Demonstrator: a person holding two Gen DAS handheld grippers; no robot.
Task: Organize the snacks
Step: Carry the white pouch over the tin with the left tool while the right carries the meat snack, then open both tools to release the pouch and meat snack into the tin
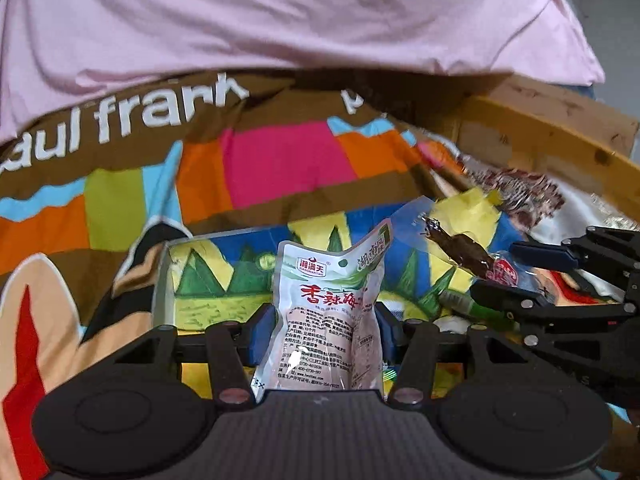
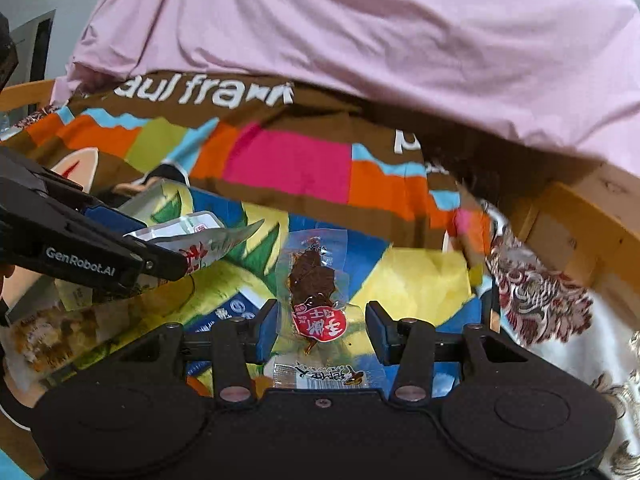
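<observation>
Nearest the left wrist lens: left hand-held gripper, blue pads pinching the sides of a white snack pouch, which stands upright between them and buckles slightly at the top, so this is a grasp, likely a carry toward the bin. Pouch print: red Chinese characters, a red-and-green brand badge at its 11 o'clock, fine print too small to read. Right hand-held gripper carries a clear packet of dark dried meat lying along its fingers; left pad touches the wrapper, right pad shows a gap, so I cannot tell whether it is truly clamped. Red round label with white characters, upside down. Beyond both, at 12 o'clock, a colourful printed box sits open, probably the destination. Patterned cloth reads "aul frank"; pink fabric above. "GenRobot.AI" shows on the left unit at 9 o'clock in the right view.
</observation>
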